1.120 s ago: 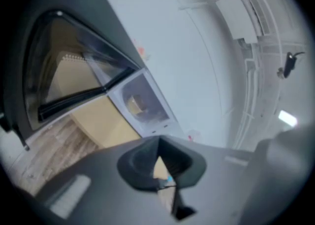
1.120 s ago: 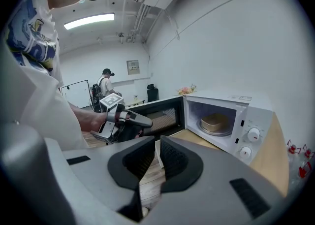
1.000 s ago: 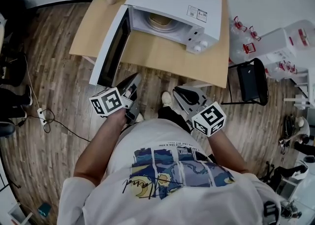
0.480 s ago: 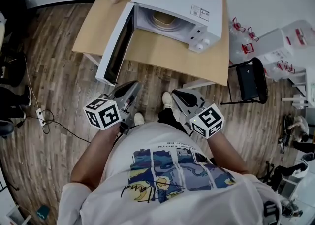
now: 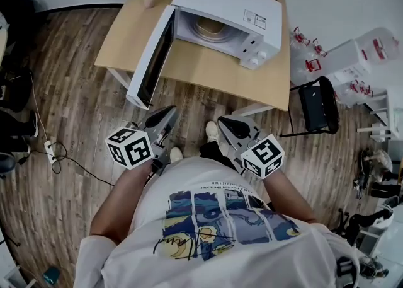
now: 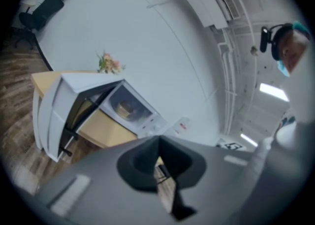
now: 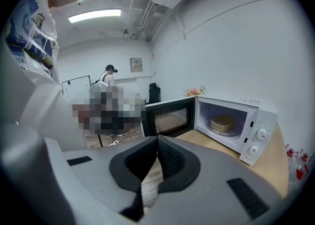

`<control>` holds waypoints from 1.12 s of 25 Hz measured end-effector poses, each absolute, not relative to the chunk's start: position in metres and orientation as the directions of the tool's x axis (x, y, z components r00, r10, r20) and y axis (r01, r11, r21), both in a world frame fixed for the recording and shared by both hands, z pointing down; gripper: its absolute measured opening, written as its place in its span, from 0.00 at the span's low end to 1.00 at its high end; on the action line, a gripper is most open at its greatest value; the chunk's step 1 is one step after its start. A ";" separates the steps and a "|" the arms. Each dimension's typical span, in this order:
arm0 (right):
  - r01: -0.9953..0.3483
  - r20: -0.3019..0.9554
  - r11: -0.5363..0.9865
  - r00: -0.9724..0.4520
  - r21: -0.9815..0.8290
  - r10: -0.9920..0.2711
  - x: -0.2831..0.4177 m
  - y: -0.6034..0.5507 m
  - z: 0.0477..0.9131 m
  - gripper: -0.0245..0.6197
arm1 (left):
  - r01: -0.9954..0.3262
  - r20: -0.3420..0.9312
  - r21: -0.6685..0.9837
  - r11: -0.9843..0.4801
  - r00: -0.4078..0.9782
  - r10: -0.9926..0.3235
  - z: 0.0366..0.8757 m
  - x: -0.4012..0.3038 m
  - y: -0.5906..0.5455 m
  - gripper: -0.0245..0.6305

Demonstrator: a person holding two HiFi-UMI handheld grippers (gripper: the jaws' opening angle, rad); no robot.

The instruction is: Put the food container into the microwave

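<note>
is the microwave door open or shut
Open: the door stands swung out from the microwave, and the food container shows inside the cavity.

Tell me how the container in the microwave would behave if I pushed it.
The container looks low and wide, so it would probably slide rather than tip. It sits on the glass turntable, likely slick, which may also rotate under it. Its weight cannot be told.
</note>
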State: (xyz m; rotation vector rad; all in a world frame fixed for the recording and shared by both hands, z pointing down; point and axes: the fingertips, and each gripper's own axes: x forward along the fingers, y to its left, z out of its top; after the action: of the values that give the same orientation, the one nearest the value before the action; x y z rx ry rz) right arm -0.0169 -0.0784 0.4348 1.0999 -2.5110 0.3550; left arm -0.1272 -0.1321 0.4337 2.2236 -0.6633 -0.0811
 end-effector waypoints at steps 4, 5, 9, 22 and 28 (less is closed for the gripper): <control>-0.742 0.432 0.667 -0.625 -0.069 -0.650 -0.021 -0.075 0.434 0.05 | -0.444 0.152 0.703 -0.556 0.857 -0.493 0.432 -0.134 -0.130 0.05; -0.741 0.432 0.668 -0.625 -0.067 -0.650 -0.022 -0.074 0.434 0.05 | -0.447 0.152 0.701 -0.556 0.855 -0.495 0.432 -0.136 -0.130 0.05; -0.740 0.429 0.670 -0.625 -0.060 -0.652 -0.024 -0.070 0.432 0.05 | -0.454 0.154 0.698 -0.554 0.850 -0.503 0.432 -0.140 -0.125 0.05; -0.744 0.420 0.664 -0.627 -0.074 -0.656 -0.018 -0.064 0.432 0.05 | -0.462 0.165 0.692 -0.555 0.849 -0.501 0.435 -0.133 -0.122 0.05; -0.739 0.414 0.669 -0.635 -0.080 -0.652 -0.010 -0.072 0.431 0.05 | -0.467 0.171 0.688 -0.555 0.848 -0.501 0.434 -0.122 -0.128 0.05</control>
State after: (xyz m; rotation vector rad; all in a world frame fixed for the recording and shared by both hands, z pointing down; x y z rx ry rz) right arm -0.0101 -0.0720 0.4307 1.0974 -2.5343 0.3440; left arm -0.1222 -0.1282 0.4335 2.2475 -0.7004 -0.0568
